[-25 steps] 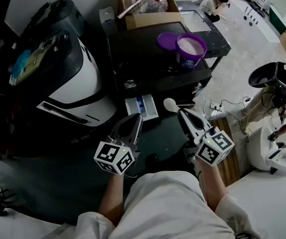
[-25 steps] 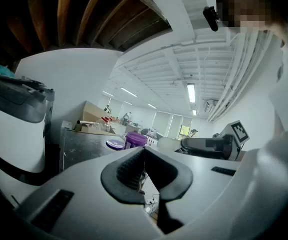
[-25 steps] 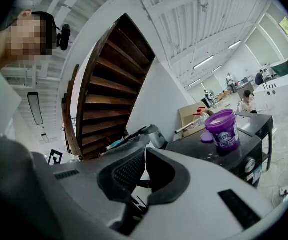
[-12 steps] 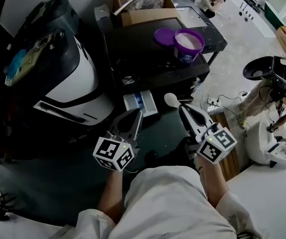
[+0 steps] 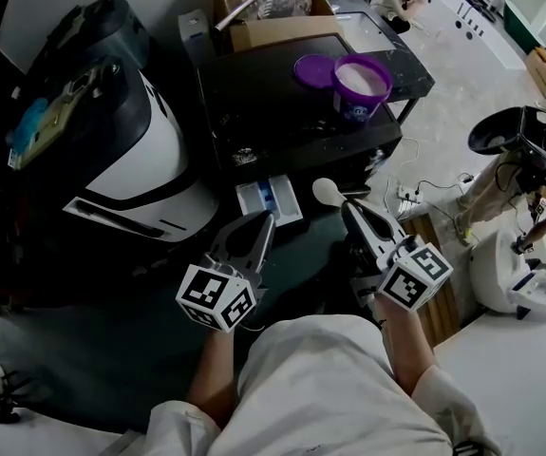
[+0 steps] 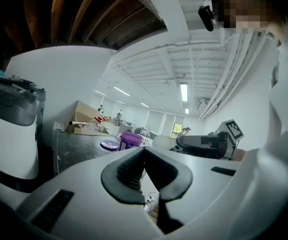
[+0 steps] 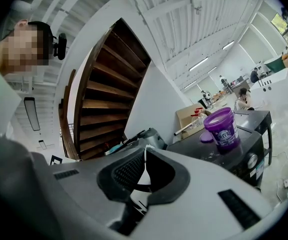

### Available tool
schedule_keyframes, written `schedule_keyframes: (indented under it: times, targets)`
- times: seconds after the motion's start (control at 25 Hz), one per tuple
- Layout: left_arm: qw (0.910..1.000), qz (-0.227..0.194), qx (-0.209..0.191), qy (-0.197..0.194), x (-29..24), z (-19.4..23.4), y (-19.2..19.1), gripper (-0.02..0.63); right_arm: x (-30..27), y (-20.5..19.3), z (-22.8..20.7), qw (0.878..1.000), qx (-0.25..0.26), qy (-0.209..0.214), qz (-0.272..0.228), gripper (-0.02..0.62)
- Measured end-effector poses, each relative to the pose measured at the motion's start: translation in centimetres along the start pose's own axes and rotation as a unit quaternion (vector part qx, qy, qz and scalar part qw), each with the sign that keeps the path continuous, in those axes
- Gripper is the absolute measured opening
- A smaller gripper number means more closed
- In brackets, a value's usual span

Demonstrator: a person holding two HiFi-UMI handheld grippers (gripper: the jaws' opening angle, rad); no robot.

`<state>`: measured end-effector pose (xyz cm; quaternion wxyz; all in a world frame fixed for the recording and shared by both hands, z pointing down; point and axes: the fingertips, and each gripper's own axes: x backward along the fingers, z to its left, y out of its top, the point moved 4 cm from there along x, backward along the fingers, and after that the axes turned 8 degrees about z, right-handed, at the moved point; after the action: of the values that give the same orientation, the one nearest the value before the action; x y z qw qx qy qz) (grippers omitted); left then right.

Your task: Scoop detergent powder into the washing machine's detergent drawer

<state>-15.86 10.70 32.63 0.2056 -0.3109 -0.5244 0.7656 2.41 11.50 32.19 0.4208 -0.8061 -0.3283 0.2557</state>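
Neither gripper has really moved. Empty, the left gripper [image 5: 264, 219] sits closed; the right gripper [image 5: 348, 206] pinches a round white plastic scoop [image 5: 326, 190].

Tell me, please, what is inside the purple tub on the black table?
The open purple tub holds white powder, seen from above; its lid lies beside it. The tub's wall hides how deep the powder goes, and anything buried in it.

Grey left tongs [image 5: 261, 222], grey right tongs [image 5: 350, 209], black-and-white marker cube [image 5: 217, 298] on each, white sleeves [image 5: 443, 402]
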Motion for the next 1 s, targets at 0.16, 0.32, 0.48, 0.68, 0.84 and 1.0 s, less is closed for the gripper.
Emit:
schedule_keyframes:
  times: [0.16, 0.32, 0.48, 0.68, 0.84, 1.0]
  targets:
    - [1.0, 0.006, -0.007, 0.0, -0.8, 0.1, 0.0, 0.02, -0.7, 0.0, -0.9, 1.0, -0.004, 0.006, 0.011, 0.014]
    - [1.0, 0.006, 0.001, 0.007, -1.8, 0.7, 0.4, 0.02, -1.7, 0.6, -1.8, 1.0, -0.001, 0.01, 0.021, 0.014]
    - [0.9998, 0.004, 0.006, 0.02, -3.2, 1.6, 0.9, 0.02, -2.9, 1.4, -3.1, 0.999, -0.004, 0.021, 0.026, 0.014]
    - [0.9993, 0.007, 0.011, 0.035, -5.3, 2.7, 1.9, 0.02, -4.2, 2.7, -4.9, 0.999, -0.006, 0.033, 0.032, 0.014]
    - [0.9989, 0.009, 0.017, 0.043, -7.3, 3.4, 2.8, 0.02, -5.3, 4.1, -6.3, 0.999, -0.006, 0.043, 0.032, 0.014]
    - [0.9987, 0.017, 0.011, 0.046, -9.4, 3.9, 3.8, 0.02, -6.6, 5.4, -7.8, 0.998, -0.018, 0.058, 0.03, 0.014]
